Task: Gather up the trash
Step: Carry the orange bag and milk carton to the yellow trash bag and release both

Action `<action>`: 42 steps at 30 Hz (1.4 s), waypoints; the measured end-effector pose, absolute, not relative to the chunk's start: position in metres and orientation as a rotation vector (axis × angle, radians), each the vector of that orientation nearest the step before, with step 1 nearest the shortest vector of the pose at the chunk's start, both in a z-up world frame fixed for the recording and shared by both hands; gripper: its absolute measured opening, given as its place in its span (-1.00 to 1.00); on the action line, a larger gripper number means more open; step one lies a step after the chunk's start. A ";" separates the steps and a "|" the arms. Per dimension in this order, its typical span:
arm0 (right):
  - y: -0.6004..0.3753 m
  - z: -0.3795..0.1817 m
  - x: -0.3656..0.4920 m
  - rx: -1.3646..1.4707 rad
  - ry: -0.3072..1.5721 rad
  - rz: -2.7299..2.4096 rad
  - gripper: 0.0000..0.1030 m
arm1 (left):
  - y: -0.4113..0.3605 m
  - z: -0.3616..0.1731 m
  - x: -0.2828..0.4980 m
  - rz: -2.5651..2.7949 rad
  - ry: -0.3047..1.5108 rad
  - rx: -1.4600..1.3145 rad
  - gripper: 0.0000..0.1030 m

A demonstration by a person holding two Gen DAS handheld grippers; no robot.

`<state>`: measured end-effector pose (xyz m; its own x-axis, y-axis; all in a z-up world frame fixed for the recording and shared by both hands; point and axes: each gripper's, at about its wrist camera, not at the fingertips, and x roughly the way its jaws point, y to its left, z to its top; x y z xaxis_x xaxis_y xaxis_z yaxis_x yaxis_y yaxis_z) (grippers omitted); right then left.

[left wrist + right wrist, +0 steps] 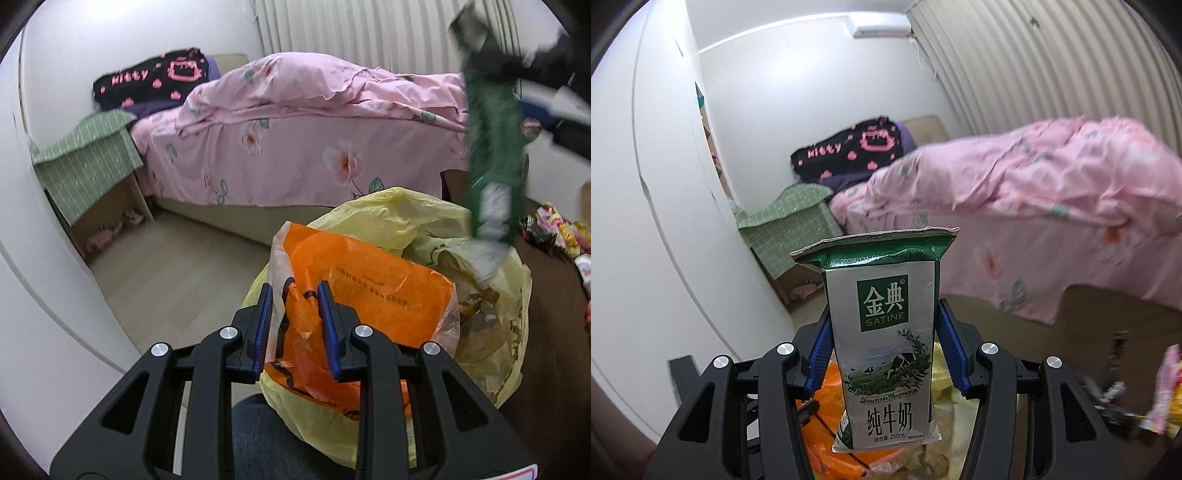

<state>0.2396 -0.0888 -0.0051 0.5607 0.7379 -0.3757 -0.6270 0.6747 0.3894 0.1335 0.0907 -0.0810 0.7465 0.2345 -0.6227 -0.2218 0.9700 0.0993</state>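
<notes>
The right claw (882, 350) grips a milk carton (882, 347) above the yellow trash bag (491, 295); the left claw (295, 325) pinches its orange liner (369, 295). Released off-centre, the carton could glance off the rim onto the floor (177, 280).

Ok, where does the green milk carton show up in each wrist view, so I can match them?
Left wrist view: milk carton at upper right, blurred, hanging above the yellow trash bag, held by the right claw.
Right wrist view: milk carton centre, upright between the right claw pads.
Shared landmark: black Kitty blanket at the head of the pink bed.
</notes>
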 end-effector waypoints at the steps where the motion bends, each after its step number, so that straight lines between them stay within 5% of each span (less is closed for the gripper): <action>1: -0.084 -0.013 0.244 0.221 0.575 0.817 -0.03 | 0.094 -0.079 0.133 0.251 0.682 0.006 -0.54; 18: -0.089 -0.054 0.228 0.173 0.670 0.778 -0.04 | 0.099 -0.058 0.140 0.238 0.649 -0.066 -0.52; 28: -0.096 -0.062 0.214 0.189 0.743 0.793 0.13 | 0.128 -0.051 0.121 0.133 0.622 -0.319 0.23; 42: -0.214 -0.043 0.139 0.063 0.688 0.534 0.18 | 0.062 -0.033 0.113 -0.035 0.566 -0.236 0.59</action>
